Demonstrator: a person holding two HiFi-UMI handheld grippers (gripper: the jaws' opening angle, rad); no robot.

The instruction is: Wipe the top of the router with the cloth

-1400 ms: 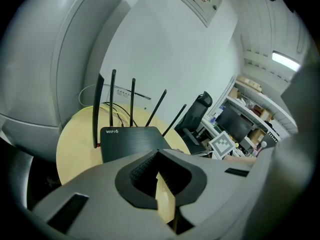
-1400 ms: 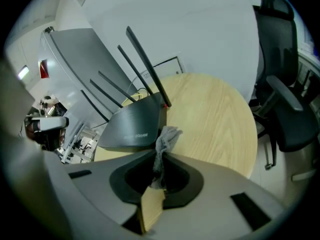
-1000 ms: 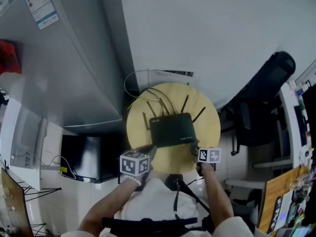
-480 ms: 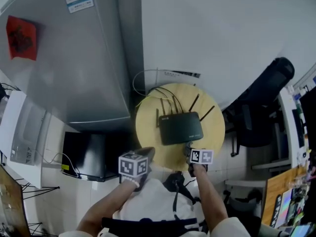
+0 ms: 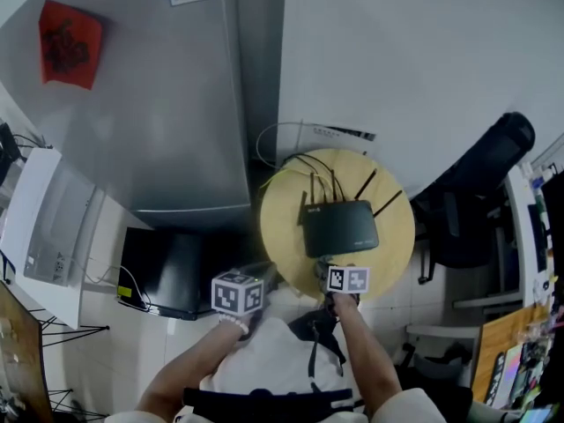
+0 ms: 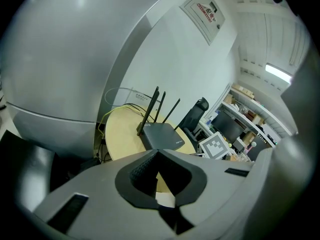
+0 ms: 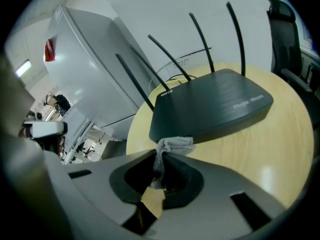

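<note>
The router (image 5: 341, 227) sits mid-way on the table (image 5: 280, 227), antennas (image 7: 200, 36) at 12 o'clock. The right gripper (image 7: 162, 160), at its 6 o'clock edge, pinches a bunched grey cloth (image 7: 173, 145); the left gripper (image 6: 156, 153), at 8 o'clock, is closed on nothing. Best to lift the cloth onto the top and sweep lightly toward 12, stopping short of the antennas.

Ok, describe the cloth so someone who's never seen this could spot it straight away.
Find the round wooden table, with the black router lying on it. At the router's near edge the right gripper is shut on a small scrap of cloth. It is the only soft, pale grey thing there, crumpled beside the hard dark router.
</note>
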